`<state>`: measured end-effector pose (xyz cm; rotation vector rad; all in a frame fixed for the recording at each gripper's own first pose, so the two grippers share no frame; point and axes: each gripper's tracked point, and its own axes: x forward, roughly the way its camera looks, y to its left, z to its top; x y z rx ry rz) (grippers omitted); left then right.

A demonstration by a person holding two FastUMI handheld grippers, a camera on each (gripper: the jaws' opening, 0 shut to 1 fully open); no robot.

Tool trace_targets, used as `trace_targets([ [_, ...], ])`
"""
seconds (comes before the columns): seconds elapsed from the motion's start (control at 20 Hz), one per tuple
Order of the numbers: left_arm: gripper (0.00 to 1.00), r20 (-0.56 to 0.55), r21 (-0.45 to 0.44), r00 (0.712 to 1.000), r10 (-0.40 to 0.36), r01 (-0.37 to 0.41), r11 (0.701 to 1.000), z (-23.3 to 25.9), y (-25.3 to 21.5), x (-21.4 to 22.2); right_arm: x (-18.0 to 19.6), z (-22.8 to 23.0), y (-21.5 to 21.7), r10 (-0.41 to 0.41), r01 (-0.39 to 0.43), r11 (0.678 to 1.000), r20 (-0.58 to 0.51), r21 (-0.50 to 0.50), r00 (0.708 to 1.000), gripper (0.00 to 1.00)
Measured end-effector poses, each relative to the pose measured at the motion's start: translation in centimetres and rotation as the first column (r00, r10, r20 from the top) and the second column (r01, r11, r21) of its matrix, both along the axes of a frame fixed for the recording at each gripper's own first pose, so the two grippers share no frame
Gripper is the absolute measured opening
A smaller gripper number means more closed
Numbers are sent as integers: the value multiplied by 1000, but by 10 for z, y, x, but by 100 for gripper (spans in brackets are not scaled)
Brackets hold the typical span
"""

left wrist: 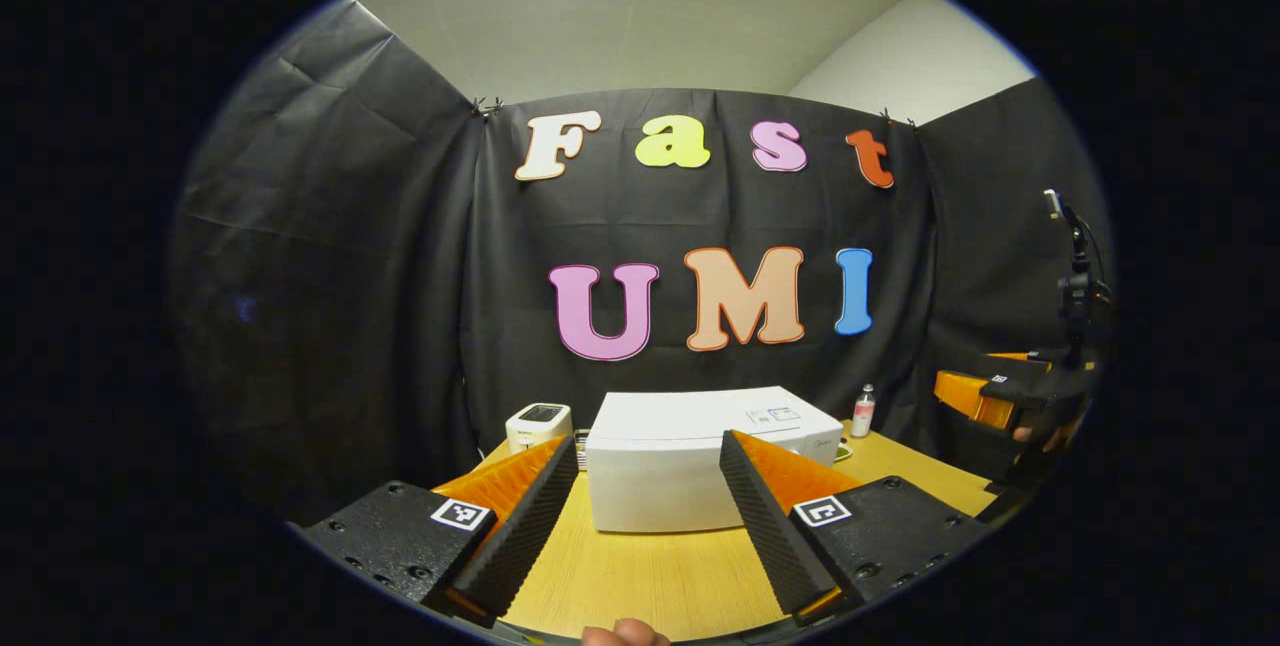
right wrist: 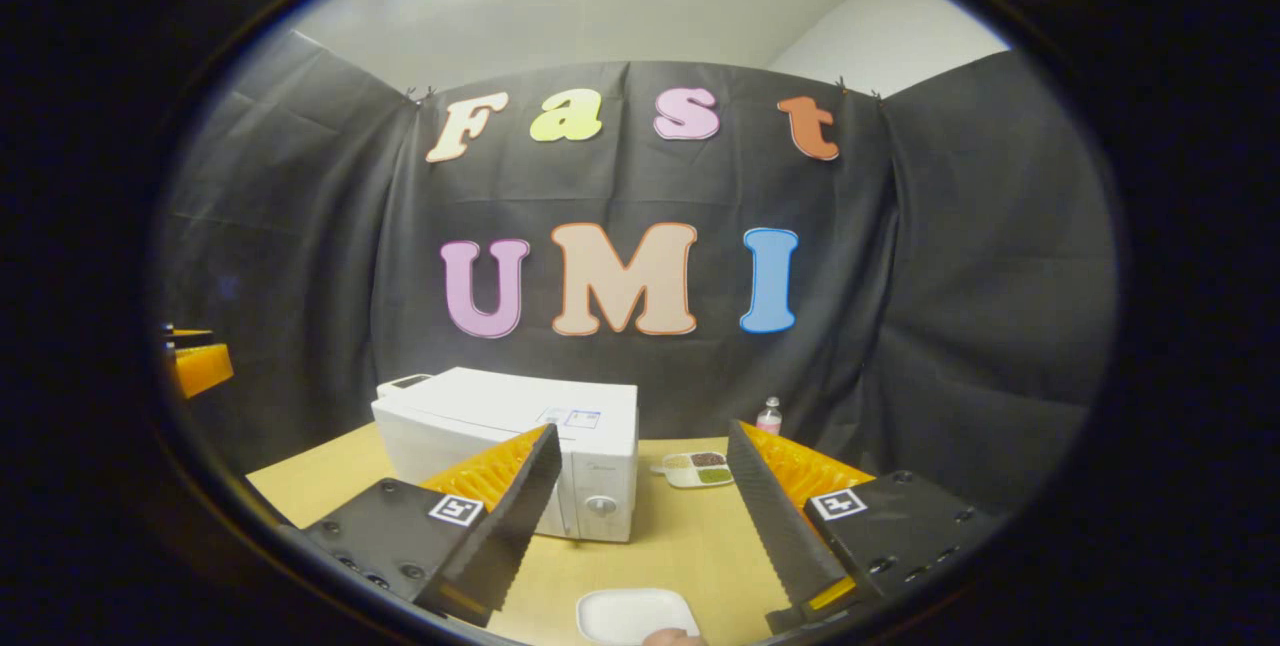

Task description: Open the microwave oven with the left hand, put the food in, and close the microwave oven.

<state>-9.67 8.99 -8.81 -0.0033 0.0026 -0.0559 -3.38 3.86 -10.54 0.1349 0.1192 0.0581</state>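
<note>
Fingers on the left gripper are spread wide, nothing between them, held above the tabletop and pointed at the microwave oven. Right gripper fingers likewise wide apart, holding nothing.

Left gripper view: microwave oven sits toward the back of the wooden tabletop, door shut, white body framed between the two fingers. A small white device with a dark screen stands just beside its left side. A small bottle stands behind its right rear corner, near the booth wall. The right gripper shows far off at the right edge, a hand under it.

Right gripper view: microwave oven is left of centre, its control side with a round knob facing the camera. A compartmented tray of food lies on the tabletop to the right of the oven, apart from it, the bottle behind it. A white square plate lies on the tabletop low between the fingers, not touched by them. The left gripper shows at the left edge.
</note>
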Motion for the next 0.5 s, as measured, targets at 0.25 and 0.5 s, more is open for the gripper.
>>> trace_targets([
  [0.25,94,7,4,1000,0,0,1000,7,0,7,0,0,-5,-18,18,1000,-4,-4,1000,97],
  [0.5,95,0,1,1000,-8,8,1000,4,-3,12,3,0,-10,-31,31,999,-8,-8,999,97],
])
